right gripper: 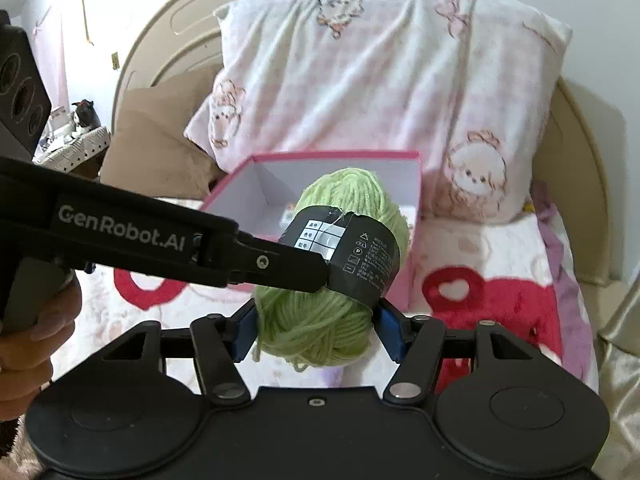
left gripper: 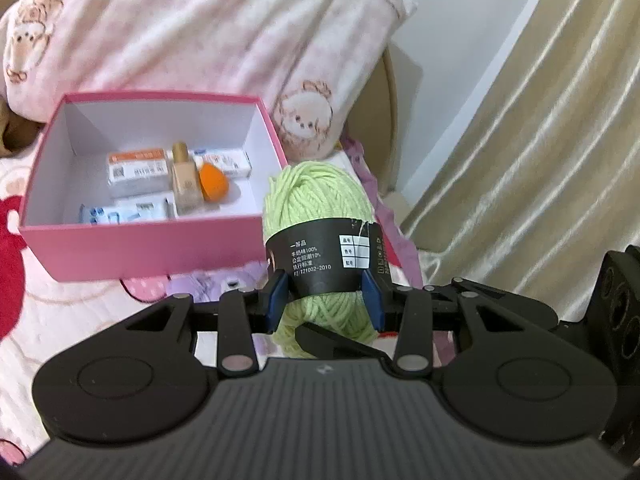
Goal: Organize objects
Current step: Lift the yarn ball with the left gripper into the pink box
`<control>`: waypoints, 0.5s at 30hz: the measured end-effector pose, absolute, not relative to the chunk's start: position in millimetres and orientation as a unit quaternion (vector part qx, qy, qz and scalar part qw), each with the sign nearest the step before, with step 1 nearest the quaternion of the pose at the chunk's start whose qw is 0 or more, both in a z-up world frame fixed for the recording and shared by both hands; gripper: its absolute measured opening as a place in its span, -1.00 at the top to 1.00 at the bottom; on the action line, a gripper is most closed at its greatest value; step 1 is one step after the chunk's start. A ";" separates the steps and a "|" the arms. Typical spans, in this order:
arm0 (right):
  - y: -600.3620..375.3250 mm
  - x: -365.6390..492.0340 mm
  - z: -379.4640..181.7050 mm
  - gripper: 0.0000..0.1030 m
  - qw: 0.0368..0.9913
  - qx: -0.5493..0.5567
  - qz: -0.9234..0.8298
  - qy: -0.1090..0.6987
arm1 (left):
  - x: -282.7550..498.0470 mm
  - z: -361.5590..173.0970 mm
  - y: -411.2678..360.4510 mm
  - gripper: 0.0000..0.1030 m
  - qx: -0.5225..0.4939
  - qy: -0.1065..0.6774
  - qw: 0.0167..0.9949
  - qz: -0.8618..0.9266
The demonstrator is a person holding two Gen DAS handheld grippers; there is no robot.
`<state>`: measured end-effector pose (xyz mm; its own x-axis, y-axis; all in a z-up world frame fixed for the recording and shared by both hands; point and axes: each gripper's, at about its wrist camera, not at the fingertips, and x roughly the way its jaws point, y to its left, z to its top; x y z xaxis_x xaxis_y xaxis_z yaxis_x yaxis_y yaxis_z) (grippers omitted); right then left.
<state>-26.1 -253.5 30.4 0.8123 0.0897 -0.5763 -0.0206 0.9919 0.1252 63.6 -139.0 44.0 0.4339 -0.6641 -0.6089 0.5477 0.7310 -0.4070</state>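
While both tongs hang over the bed, the green yarn ball [left gripper: 320, 240] is pinched twice. The left gripper [left gripper: 326, 300] clamps its black paper band; the right gripper [right gripper: 316, 328] squeezes the lower end, blue pads pressed into the wool. The skein's long axis runs up and away from the right tongs, tilting toward the pink box [left gripper: 156, 248]. That box sits ahead and left of the left tongs, open, with small cosmetics inside, so I'd say the left hand is nearer for the drop.

Open pink box [left gripper: 160, 254] leaves bare floor at its rear; cartons [left gripper: 138, 170], bottle [left gripper: 186, 184] and orange sponge [left gripper: 214, 182] crowd the front.
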 end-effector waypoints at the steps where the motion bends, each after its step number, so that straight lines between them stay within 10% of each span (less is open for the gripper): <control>1: -251.8 -23.4 33.9 -0.28 0.951 0.053 0.030 0.303 | 66.2 47.3 -136.7 0.24 -0.077 0.390 0.845 -0.358; 15: -271.2 73.4 82.9 -0.27 0.934 0.070 0.040 0.348 | 160.0 77.6 -134.7 0.25 -0.118 0.393 0.846 -0.340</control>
